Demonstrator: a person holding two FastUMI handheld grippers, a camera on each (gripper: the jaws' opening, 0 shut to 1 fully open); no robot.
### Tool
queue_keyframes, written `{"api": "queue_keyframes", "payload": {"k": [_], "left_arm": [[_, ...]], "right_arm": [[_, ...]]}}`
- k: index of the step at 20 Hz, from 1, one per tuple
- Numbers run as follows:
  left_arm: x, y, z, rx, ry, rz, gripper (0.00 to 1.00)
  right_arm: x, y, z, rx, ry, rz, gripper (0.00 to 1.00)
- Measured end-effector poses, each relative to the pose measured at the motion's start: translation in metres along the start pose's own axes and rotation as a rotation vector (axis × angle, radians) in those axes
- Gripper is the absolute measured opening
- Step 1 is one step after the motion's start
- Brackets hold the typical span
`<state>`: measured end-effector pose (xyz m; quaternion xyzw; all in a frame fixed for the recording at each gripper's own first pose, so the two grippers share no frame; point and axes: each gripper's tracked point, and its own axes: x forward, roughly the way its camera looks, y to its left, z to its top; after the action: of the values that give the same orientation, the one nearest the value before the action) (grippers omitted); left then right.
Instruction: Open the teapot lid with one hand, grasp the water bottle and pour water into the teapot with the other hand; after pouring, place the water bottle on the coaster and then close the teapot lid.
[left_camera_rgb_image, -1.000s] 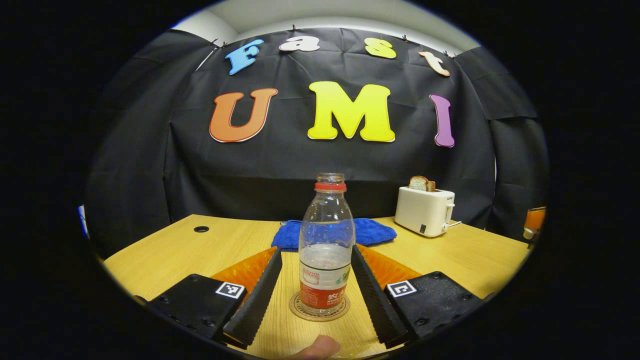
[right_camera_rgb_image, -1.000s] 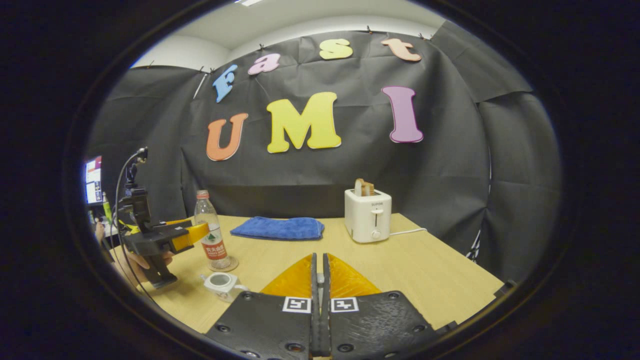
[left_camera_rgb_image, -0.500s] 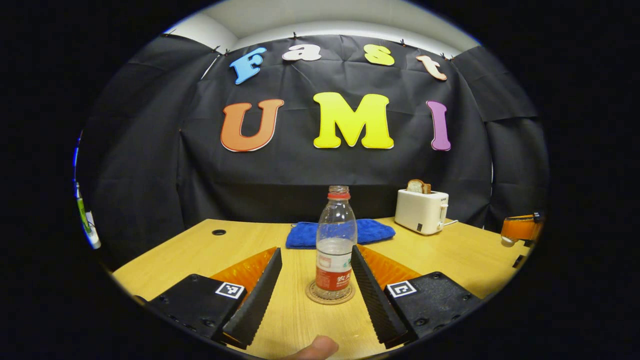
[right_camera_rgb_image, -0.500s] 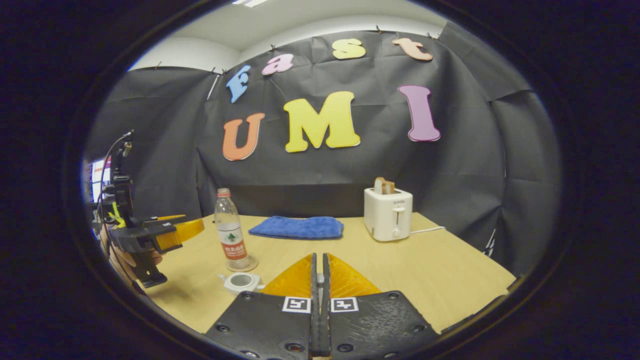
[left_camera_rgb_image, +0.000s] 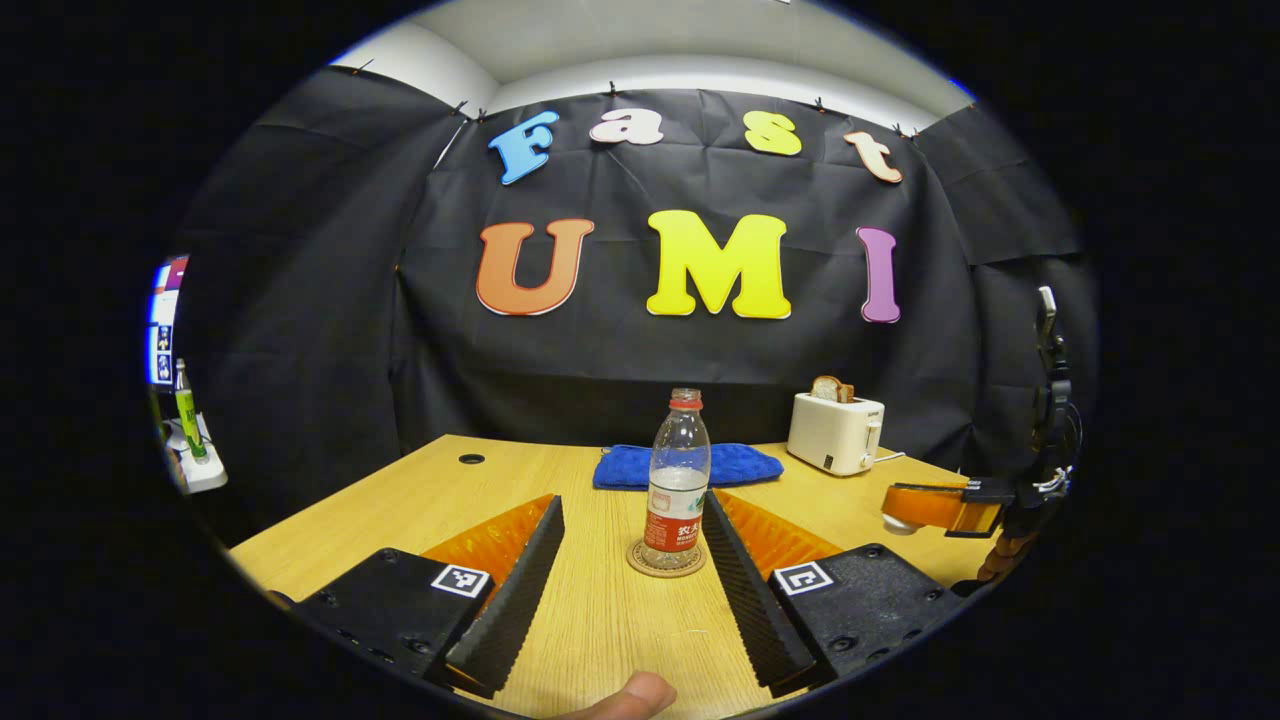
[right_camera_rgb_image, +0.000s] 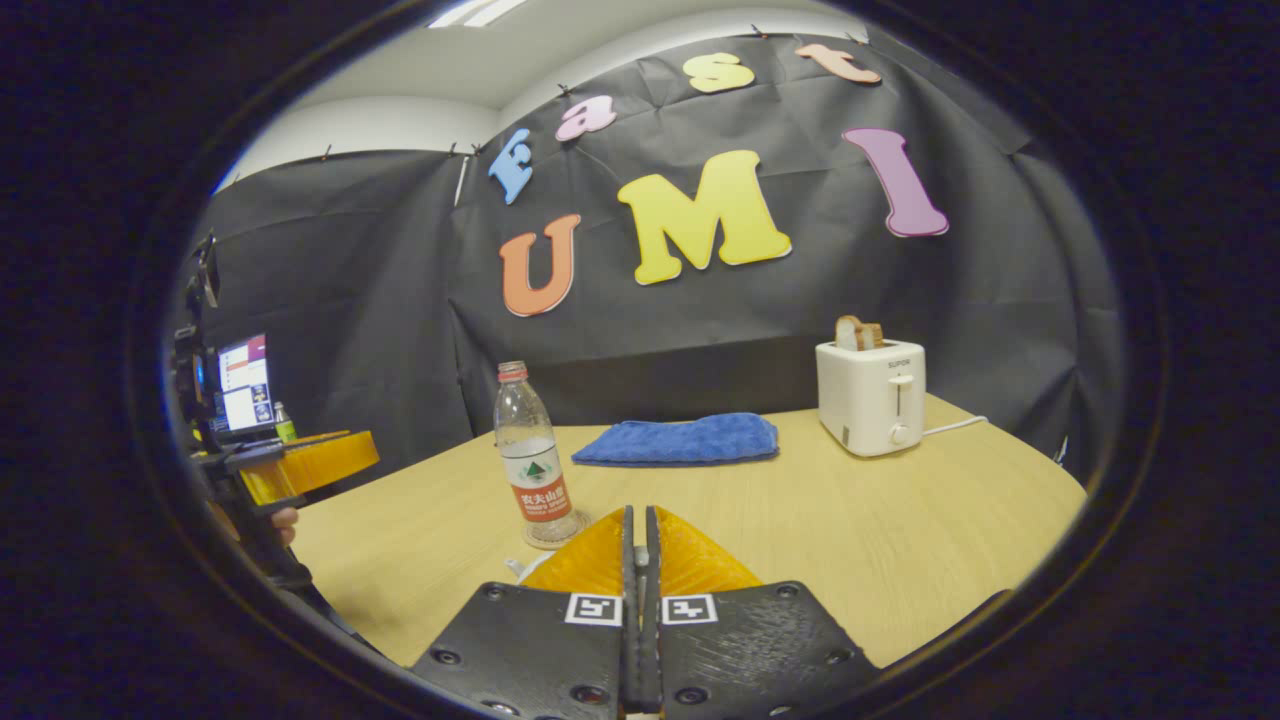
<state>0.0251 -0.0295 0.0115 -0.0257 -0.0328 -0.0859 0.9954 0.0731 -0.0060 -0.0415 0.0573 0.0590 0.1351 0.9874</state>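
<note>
The clear water bottle (left_camera_rgb_image: 677, 470) with a red label stands upright on the round coaster (left_camera_rgb_image: 640, 562). My left gripper (left_camera_rgb_image: 632, 505) is open, and the bottle stands apart beyond its fingertips. In the right gripper view the bottle (right_camera_rgb_image: 532, 460) is at centre left on its coaster (right_camera_rgb_image: 578, 533), and the left gripper (right_camera_rgb_image: 335, 458) hangs at the far left. My right gripper (right_camera_rgb_image: 637, 520) is shut, with nothing visible between its fingers. A sliver of the white teapot (right_camera_rgb_image: 514, 570) shows just left of them. The right gripper (left_camera_rgb_image: 935, 505) is also at the right edge of the left gripper view.
A folded blue towel (left_camera_rgb_image: 688, 465) lies behind the bottle. A white toaster (left_camera_rgb_image: 833, 432) with bread stands at the back right of the wooden table (left_camera_rgb_image: 400, 495). A thumb (left_camera_rgb_image: 625, 697) shows at the bottom edge. A screen (right_camera_rgb_image: 243, 380) glows at the far left.
My left gripper has drawn back from the bottle, which stays on the coaster. The right gripper has shifted, so the teapot now sits mostly behind its fingers.
</note>
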Motion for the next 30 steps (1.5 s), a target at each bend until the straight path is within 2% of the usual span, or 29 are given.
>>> {"api": "queue_keyframes", "payload": {"k": [9,11,18,28,30], "left_arm": [[-0.02,0.018,0.015,0.01,0.012,0.017,0.88],[-0.023,0.023,0.014,0.021,0.025,0.031,0.88],[-0.028,0.018,0.015,0.039,0.032,0.004,0.88],[-0.031,0.037,0.016,-0.007,0.049,0.044,0.88],[-0.031,0.036,0.016,0.001,0.05,0.041,0.88]], "right_arm": [[0.047,0.044,-0.027,-0.05,0.065,0.032,0.0],[0.052,0.049,-0.032,-0.064,0.073,0.033,0.0],[0.067,0.052,-0.043,-0.082,0.096,0.008,0.0],[0.035,0.048,-0.004,-0.088,0.015,-0.057,0.31],[0.022,0.039,0.009,-0.077,-0.008,-0.103,0.43]]}}
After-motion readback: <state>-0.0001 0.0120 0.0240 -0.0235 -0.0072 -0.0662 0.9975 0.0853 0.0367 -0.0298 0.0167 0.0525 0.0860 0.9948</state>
